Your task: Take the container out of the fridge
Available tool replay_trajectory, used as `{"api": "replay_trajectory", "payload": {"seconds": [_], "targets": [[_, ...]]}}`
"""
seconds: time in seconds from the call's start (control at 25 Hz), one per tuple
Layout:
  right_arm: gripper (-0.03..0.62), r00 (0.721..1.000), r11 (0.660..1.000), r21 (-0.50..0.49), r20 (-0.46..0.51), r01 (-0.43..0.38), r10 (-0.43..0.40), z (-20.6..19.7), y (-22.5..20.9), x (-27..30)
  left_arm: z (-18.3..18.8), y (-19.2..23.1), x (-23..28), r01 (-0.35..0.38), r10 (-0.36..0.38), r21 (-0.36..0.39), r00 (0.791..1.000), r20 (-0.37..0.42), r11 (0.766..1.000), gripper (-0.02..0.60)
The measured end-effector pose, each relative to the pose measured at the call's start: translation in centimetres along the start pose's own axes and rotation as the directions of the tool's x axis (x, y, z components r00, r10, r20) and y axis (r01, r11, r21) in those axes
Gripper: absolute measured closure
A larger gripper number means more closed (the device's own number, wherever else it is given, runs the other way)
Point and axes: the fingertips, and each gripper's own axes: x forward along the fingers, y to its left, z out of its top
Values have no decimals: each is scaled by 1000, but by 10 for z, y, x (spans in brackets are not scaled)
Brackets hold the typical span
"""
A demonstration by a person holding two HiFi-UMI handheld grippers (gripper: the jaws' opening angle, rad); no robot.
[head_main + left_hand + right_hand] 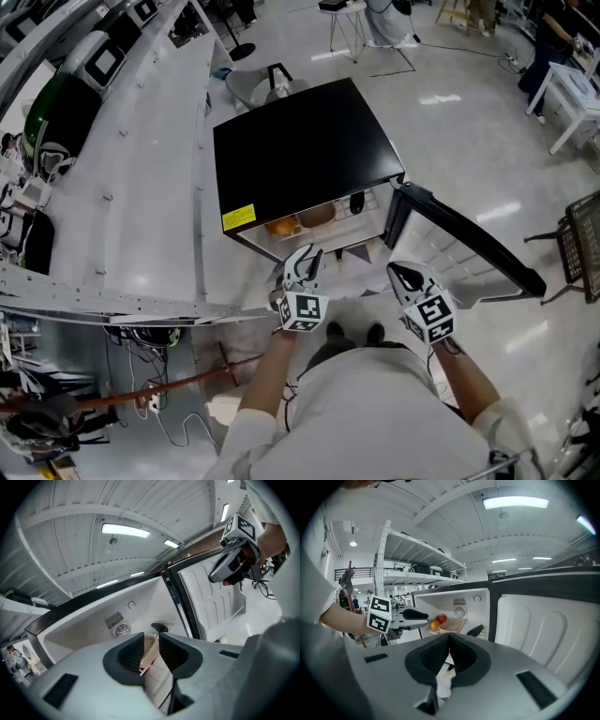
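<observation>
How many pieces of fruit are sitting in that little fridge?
2: an orange fruit and a red fruit just behind it, both left of the container in the right gripper view. Others may be hidden.

Looking like a robotics lab or workshop hall: a mini fridge (300, 155) is sitting straight on a glossy grey floor (469, 122), loose cables (141, 336) are trailing across it, metal racking (417, 576) is carrying gear, and strip lights (514, 502) are glowing under a ribbed ceiling (70, 541).
</observation>
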Motion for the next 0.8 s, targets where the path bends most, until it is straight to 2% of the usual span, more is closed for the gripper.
{"api": "replay_trajectory", "payload": {"seconds": [0.32,0.56,0.8], "targets": [[588,998,998,21,6,67,-68,10,-6,1,-27,-7,50,47,-29,182,995,-99,982,422],[588,996,995,23,2,92,-92,14,-7,9,-45,-2,82,43,11,346,988,-151,937,383],[588,995,994,38,-9,101,-101,12,-2,17,-71,-6,109,105,-7,429,974,-225,897,316]]}}
